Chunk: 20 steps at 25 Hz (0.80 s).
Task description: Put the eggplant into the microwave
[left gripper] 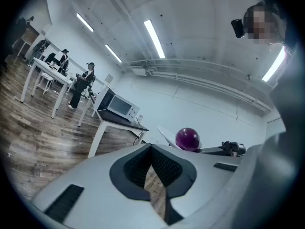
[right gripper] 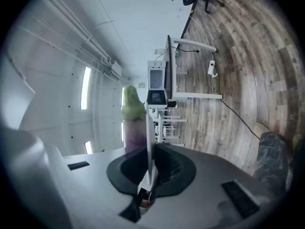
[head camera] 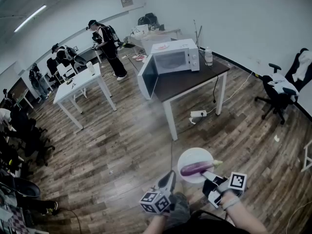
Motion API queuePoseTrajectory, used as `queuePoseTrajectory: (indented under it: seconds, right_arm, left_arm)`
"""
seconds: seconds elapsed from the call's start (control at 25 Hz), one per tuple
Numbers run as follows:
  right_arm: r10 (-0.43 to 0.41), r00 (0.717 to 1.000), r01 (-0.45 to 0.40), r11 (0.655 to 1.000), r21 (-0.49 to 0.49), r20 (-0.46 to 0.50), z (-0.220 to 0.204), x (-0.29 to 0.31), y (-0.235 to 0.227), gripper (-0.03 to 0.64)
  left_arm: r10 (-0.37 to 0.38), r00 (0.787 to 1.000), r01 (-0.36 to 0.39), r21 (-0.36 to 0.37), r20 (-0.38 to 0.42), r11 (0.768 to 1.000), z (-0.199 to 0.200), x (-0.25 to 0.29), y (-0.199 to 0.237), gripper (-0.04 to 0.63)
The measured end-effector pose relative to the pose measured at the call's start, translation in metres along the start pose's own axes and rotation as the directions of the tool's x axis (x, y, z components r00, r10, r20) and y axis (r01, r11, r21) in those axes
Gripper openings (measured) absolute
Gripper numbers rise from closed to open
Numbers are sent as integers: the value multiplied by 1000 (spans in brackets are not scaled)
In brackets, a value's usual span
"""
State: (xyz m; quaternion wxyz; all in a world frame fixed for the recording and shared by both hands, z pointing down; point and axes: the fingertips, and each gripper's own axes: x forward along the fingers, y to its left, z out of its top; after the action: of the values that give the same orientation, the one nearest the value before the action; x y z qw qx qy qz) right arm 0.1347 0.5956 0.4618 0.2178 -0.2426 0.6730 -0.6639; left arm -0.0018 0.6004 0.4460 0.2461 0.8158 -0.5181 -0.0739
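- Brown wooden floor (head camera: 122,145) fills most of the room.
- Next comes a dark-topped desk (head camera: 195,79) with white legs. It stands far across the floor from the person.
- On that desk sits a boxy white microwave (head camera: 175,57). Its door (head camera: 147,77) hangs wide open at the desk's left end, and I cannot see anything inside.
- Down near the person is a round white plate (head camera: 192,156), held up in the air over the floor.
- At the plate's near edge is the right claw (head camera: 206,175). It is pinched narrow on the rim, with the thin edge of the plate between its two jaws.
- Just beside the plate, on the left, is the left claw (head camera: 170,175). Its jaws are only a little way apart, and nothing is between them.
- Last is the long purple eggplant (head camera: 195,168) with a pale green stalk end. It lies on the plate, well apart from the microwave.
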Motion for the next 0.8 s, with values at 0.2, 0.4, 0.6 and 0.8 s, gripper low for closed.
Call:
queuePoseTrajectory:
  seconds: [0.2,0.4,0.6,0.8]
  right_arm:
    - [-1,1000,1,1000,2,9,20,18,-2,17]
    - [0,1000,-1,1000,2,15,45,42,-5,17]
    - [-1,1000,1,1000,-12,10,71,79,-8,17]
    - [12,1000,-12,1000,-18,5,105,128,-1,17]
  left_arm:
    - [6,1000,-6,8,-3,1000,3,25,12,0]
    - [10,1000,-10,-6,-30,1000,6,52,30,0]
    - [20,999,-20,-11,-33,1000,24,87,63,0]
    - [-3,999,3,8,-32,1000,58,135,91,0]
